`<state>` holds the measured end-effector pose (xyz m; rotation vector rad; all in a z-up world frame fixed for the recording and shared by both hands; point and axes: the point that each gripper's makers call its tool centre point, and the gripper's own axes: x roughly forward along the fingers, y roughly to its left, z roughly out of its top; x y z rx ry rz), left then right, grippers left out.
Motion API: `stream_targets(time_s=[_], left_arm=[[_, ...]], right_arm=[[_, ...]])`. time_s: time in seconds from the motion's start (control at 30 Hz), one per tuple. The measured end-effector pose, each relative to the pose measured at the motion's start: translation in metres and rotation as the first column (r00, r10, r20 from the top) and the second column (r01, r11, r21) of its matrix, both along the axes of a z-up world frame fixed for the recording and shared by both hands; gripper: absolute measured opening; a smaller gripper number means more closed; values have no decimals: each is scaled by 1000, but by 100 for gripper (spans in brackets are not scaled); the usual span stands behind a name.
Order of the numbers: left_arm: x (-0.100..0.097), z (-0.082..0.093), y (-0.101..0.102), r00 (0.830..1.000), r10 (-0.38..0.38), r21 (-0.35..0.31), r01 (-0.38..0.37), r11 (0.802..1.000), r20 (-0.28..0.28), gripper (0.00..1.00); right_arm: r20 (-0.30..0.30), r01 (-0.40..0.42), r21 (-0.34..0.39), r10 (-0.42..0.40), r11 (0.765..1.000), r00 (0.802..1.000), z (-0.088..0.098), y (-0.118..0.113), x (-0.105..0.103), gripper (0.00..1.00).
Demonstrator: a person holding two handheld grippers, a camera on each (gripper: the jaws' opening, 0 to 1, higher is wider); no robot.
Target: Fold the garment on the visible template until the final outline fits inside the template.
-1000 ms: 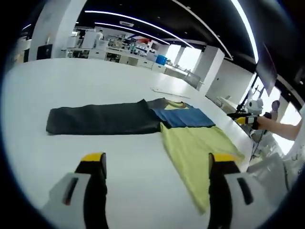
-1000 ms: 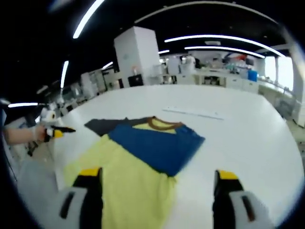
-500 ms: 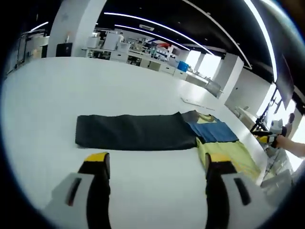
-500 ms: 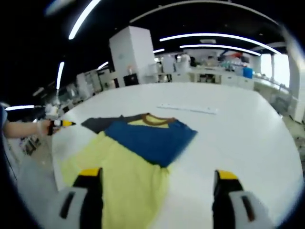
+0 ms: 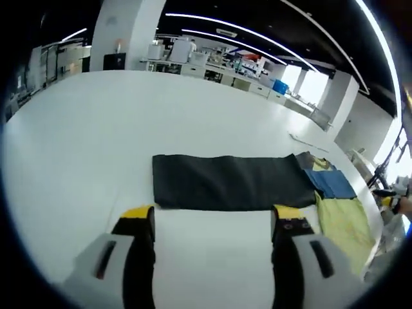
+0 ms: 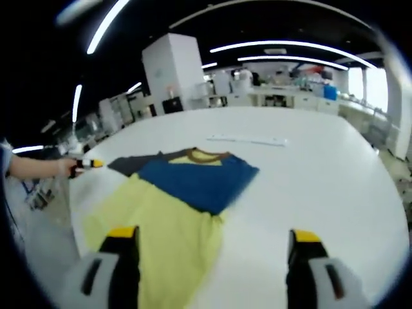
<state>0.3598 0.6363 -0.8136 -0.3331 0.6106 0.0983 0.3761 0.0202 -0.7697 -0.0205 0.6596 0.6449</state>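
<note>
A yellow T-shirt [image 6: 168, 219] with a blue upper part and a brown collar lies flat on the white table [image 6: 322, 174]. Its collar end overlaps one end of a long dark grey rectangular sheet [image 5: 232, 190]. That dark grey sheet [image 6: 132, 164] peeks out behind the shirt in the right gripper view. In the left gripper view the T-shirt [image 5: 341, 215] lies at the right. My left gripper [image 5: 212, 222] is open above the table, just short of the sheet's long edge. My right gripper [image 6: 209, 241] is open above the shirt's lower part. The left gripper [image 6: 87, 164] also appears held in a hand at the table's edge.
A thin white strip [image 6: 248, 140] lies on the table beyond the collar. The table edge [image 6: 71, 212] runs close to the shirt's left side. Benches, cabinets and a white pillar [image 6: 170, 71] stand far behind. Bare table [image 5: 96, 129] spreads around the sheet.
The left gripper view has swung so the dark sheet now sits centred and the shirt has slid to the right edge. The right gripper view has barely shifted. The cloth itself has not moved.
</note>
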Motion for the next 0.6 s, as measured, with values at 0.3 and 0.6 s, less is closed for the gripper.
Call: stream_targets(time_s=[0.3,0.6], left_arm=[[-1,-9,6,996,90,-39,-90,995,2,49],[5,-14,13,988,151,-62,-150,987,13,34]], right_arm=[[-18,13,-19,-14,1000,1000,-4,-9,-6,95],[-27,17,-37,-18,999,999,-7,-14,-8,94]])
